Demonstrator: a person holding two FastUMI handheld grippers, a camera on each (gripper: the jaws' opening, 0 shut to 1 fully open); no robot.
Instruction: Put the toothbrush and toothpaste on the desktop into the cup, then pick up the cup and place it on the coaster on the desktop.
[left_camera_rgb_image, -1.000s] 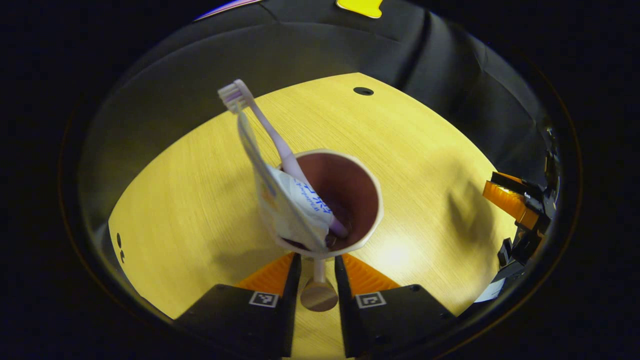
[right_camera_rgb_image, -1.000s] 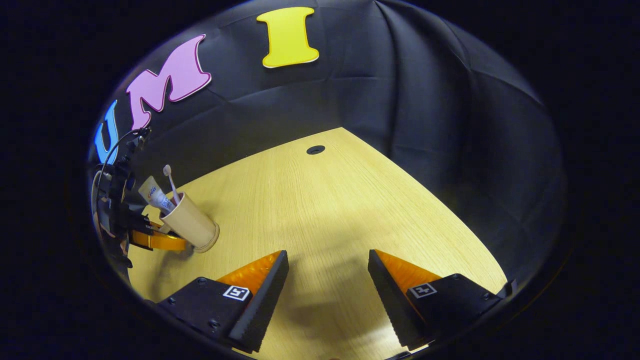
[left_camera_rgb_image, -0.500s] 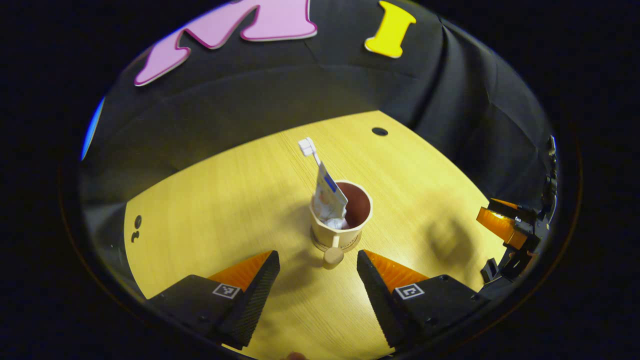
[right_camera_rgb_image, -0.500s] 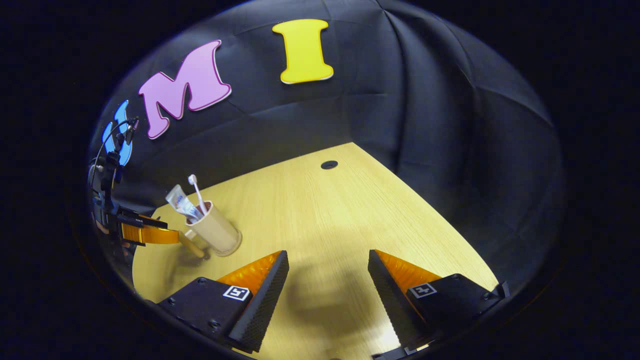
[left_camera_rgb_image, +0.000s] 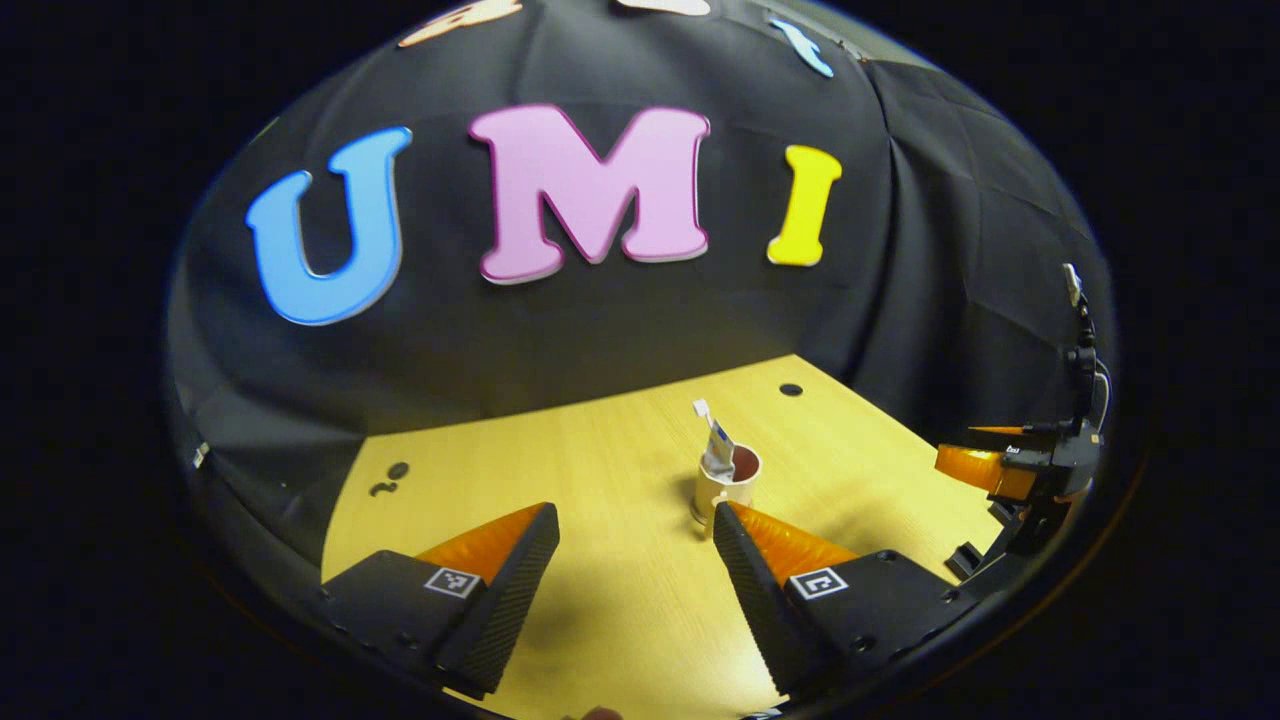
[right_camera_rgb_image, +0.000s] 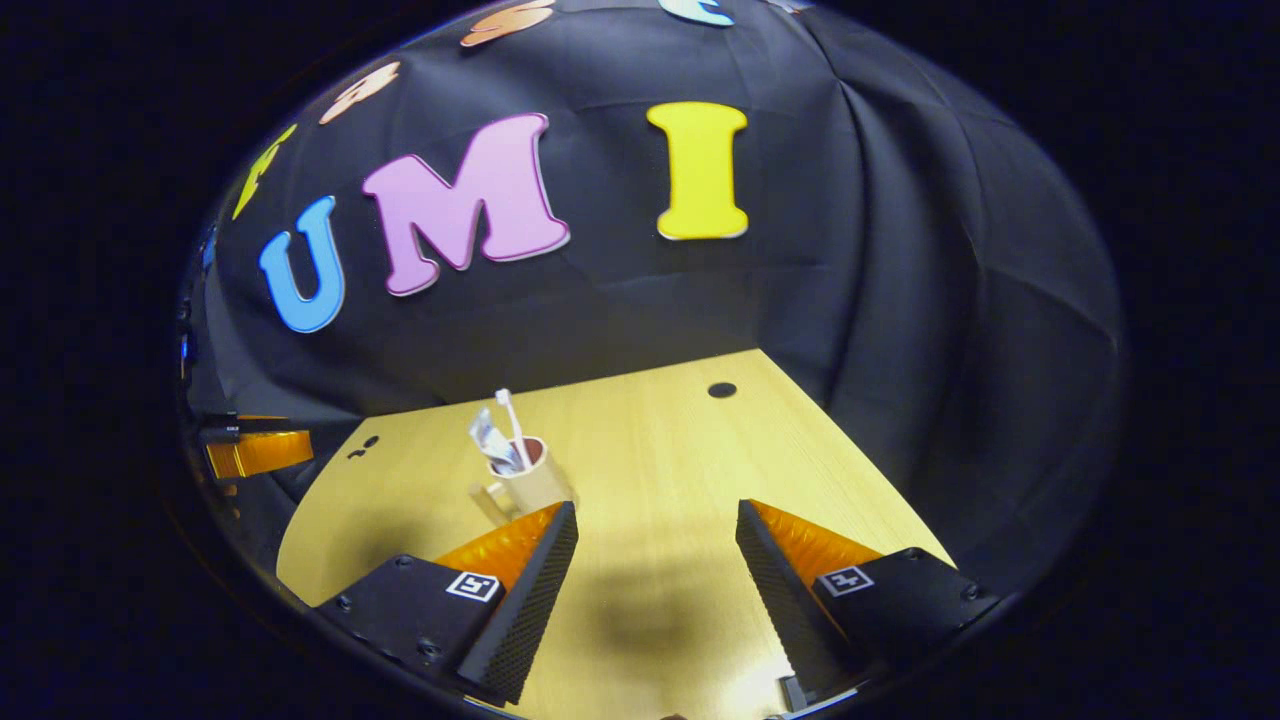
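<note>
A tan cup (left_camera_rgb_image: 727, 489) with a side handle stands upright on the wooden desktop (left_camera_rgb_image: 600, 460), a white toothbrush (left_camera_rgb_image: 702, 408) and a toothpaste tube (left_camera_rgb_image: 718, 447) sticking out of it. My left gripper (left_camera_rgb_image: 633, 512) is open, drawn back from the cup, nothing between its fingers. In the right gripper view the cup (right_camera_rgb_image: 532, 482) with the toothbrush (right_camera_rgb_image: 508, 412) and the toothpaste tube (right_camera_rgb_image: 489, 438) stands just beyond my left-hand finger. My right gripper (right_camera_rgb_image: 656, 510) is open over bare desktop. Each gripper shows at the edge of the other's view: the right gripper (left_camera_rgb_image: 1010, 466), the left gripper (right_camera_rgb_image: 250, 450).
A round cable hole (left_camera_rgb_image: 791, 389) lies in the desktop behind the cup, the same hole (right_camera_rgb_image: 721, 389) in the right gripper view. Small dark marks (left_camera_rgb_image: 390, 474) sit near the far left edge. The black cloth wall closes the back and right sides.
My left gripper has opened, let go of the cup's handle and pulled back and up, so the cup looks small. The right gripper has tilted up a little.
</note>
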